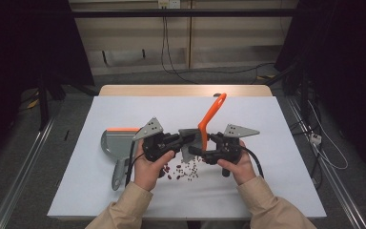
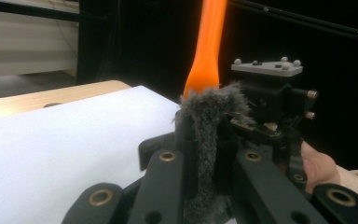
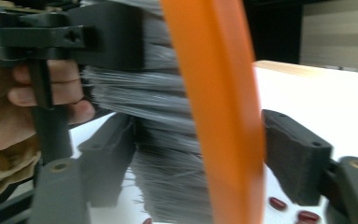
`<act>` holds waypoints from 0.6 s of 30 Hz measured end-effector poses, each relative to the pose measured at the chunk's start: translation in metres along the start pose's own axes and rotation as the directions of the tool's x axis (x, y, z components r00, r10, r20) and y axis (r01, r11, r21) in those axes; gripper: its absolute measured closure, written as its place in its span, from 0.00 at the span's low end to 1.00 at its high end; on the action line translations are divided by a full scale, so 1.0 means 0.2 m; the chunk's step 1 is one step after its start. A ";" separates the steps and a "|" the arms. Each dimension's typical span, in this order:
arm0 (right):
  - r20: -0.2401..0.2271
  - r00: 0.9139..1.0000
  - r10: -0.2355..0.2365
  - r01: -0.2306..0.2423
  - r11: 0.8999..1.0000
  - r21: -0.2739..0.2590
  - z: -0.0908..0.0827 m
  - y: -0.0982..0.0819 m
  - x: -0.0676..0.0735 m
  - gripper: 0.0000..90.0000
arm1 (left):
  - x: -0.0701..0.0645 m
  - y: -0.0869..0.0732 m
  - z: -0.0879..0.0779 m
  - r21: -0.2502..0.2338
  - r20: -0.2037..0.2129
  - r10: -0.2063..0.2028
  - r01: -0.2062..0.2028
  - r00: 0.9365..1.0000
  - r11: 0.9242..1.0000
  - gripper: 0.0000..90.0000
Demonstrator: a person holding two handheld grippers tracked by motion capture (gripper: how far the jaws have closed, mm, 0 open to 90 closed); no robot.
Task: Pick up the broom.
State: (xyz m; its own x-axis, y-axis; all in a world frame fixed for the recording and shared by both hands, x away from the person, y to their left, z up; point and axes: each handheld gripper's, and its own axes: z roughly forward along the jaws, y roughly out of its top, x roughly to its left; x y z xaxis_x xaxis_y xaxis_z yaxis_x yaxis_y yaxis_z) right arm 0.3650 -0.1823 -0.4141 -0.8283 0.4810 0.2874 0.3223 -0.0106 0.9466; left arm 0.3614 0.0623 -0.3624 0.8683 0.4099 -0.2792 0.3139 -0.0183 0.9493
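A brush with an orange handle (image 1: 213, 112) and grey bristles (image 2: 205, 121) stands upright over the white sheet, held between both grippers. My left gripper (image 1: 187, 139) comes in from the left and is shut on the bristles (image 2: 204, 154). My right gripper (image 1: 201, 146) comes in from the right at the base of the handle. In the right gripper view (image 3: 200, 158) one pad lies against the bristles and the other against the orange handle (image 3: 214, 93). Small dark red beans (image 1: 181, 172) lie scattered on the sheet just below the brush.
A grey dustpan (image 1: 116, 144) with an orange edge lies flat at the left, its handle pointing toward the person. The white sheet (image 1: 267, 181) covers a wooden table (image 1: 186, 90). Dark curtains and cables stand behind.
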 end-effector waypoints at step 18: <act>-0.096 0.993 0.064 -0.060 0.997 0.048 -0.05 0.02 -0.01 0.77 | 0.08 -0.01 -0.04 -0.020 0.019 -0.043 0.043 0.999 0.999 0.92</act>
State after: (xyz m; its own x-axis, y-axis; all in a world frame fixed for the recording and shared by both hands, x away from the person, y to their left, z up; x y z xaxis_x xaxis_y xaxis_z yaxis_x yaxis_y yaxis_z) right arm 0.3640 -0.1914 -0.4092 -0.8458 0.3934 0.3604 0.3930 0.0026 0.9195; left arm 0.3708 0.0759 -0.3674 0.8611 0.3934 -0.3221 0.3433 0.0175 0.9391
